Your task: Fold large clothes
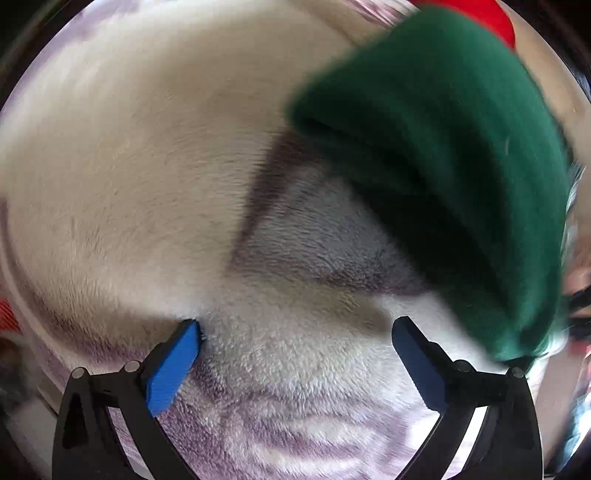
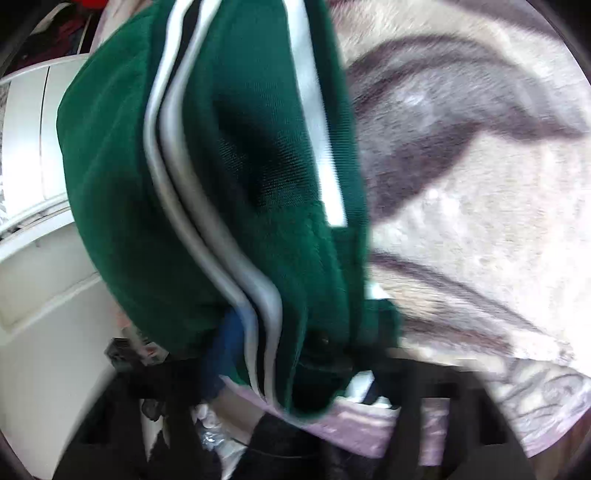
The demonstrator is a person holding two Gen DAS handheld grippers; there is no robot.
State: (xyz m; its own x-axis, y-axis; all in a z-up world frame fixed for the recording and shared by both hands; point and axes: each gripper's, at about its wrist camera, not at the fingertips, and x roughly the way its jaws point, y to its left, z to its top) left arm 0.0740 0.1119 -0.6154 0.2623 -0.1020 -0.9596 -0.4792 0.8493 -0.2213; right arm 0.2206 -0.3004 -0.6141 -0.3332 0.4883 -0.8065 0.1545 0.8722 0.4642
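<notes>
Left wrist view: we see the left gripper [image 1: 297, 328] with its jaws spread wide, blue pads [image 1: 173, 365] at 7 and 5 o'clock, nothing between them. The 7 o'clock pad tip touches the cream fleece blanket [image 1: 147, 166], which fills most of the frame and carries purple-grey patterning toward 6 o'clock. The green garment [image 1: 443, 147] hangs in from 2 o'clock, a thick folded bulk, blurred. A red patch [image 1: 491, 14] shows behind it at 1 o'clock; we cannot tell what it is.

Right wrist view: only here do we see the garment's white stripes [image 2: 177, 192], running from 12 down to 6 o'clock. The right gripper [image 2: 280, 354] pinches the green garment [image 2: 110, 184], jaws closed on the fabric, one blue pad [image 2: 225, 350] just visible at the cloth's left edge; the other is hidden. White furniture [image 2: 33, 147] stands at 9 o'clock, unseen from the left wrist. The blanket [image 2: 480, 221] spreads from 1 to 4 o'clock, with dark streaks.
</notes>
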